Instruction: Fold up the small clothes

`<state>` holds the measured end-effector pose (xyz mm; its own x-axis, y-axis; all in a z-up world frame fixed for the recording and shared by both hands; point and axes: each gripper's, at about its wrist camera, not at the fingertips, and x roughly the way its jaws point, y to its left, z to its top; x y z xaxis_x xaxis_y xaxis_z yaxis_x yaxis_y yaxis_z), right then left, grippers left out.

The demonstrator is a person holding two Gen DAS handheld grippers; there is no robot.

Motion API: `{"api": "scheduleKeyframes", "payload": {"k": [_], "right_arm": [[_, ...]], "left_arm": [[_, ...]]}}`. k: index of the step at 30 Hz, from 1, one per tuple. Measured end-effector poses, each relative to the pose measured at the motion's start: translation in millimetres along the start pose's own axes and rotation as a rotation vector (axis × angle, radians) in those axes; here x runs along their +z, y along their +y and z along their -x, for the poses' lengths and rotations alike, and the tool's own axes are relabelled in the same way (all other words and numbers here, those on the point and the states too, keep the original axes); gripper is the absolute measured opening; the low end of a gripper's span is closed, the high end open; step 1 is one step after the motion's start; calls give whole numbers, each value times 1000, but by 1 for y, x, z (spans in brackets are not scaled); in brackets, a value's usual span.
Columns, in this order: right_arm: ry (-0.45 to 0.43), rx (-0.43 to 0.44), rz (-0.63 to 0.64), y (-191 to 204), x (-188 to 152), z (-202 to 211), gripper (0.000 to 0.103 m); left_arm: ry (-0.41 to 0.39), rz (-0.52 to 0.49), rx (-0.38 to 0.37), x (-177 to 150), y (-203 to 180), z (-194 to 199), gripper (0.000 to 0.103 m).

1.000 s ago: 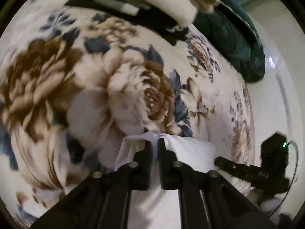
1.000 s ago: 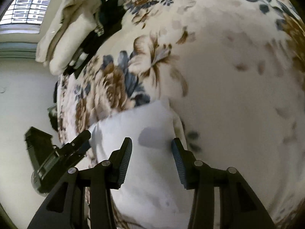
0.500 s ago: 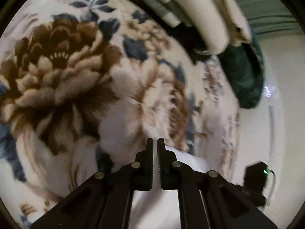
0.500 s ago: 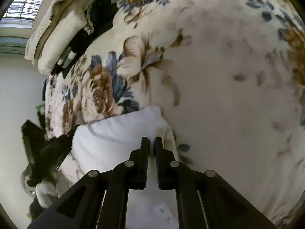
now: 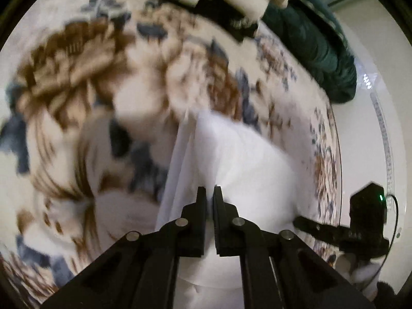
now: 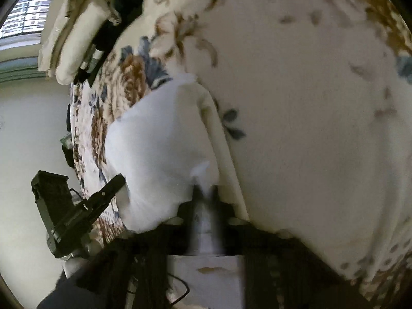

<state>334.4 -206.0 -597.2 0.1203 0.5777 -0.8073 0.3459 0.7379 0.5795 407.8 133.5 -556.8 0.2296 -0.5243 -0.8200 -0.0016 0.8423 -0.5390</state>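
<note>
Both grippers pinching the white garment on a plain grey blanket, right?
Not quite: the blanket is floral, brown and blue blooms on cream, as the left wrist view shows. The rest holds: left gripper and right gripper both pinch the white garment.

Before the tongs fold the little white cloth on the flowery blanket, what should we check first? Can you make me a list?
1. Left tongs pinching the white cloth: ok, shut on it.
2. Right tongs pinching the cloth too: ok, shut on it, though the picture is blurry.
3. Cloth lifted and free to fold: ok, an edge is raised off the flowery blanket.
4. Room ahead on the blanket: ok, the pile of clothes sits far off.
5. Cloth smooth, no wrinkles: cannot tell, too blurry.
</note>
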Motion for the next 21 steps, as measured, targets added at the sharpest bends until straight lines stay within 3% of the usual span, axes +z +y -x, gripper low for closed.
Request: {"api": "scheduleKeyframes", "payload": {"k": [2, 4, 5, 6, 7, 9, 11, 12, 16, 21], "right_arm": [[-51, 15, 25, 10, -3, 8, 5], [-46, -11, 44, 14, -5, 6, 5], [-33, -32, 51, 14, -6, 1, 5], [-17, -59, 54, 14, -7, -3, 6], [4, -77, 51, 12, -7, -6, 9], [40, -70, 25, 6, -12, -4, 18], [23, -42, 13, 1, -23, 10, 40], [24, -31, 13, -2, -30, 16, 42], [70, -31, -3, -22, -77, 32, 43], [187, -64, -24, -51, -144, 15, 43]], "left_arm": [[-12, -5, 8, 8, 4, 1, 4], [42, 16, 3, 12, 12, -8, 5], [72, 37, -6, 11, 16, -8, 11], [87, 45, 6, 6, 19, -4, 24], [81, 35, 3, -2, 20, 7, 30], [69, 39, -14, -23, 21, 28, 56], [67, 67, -22, -51, 24, 46, 58], [80, 84, -20, -70, 27, 54, 58], [160, 151, 15, -144, 38, 62, 58], [256, 218, 37, -211, 53, 43, 58]]}}
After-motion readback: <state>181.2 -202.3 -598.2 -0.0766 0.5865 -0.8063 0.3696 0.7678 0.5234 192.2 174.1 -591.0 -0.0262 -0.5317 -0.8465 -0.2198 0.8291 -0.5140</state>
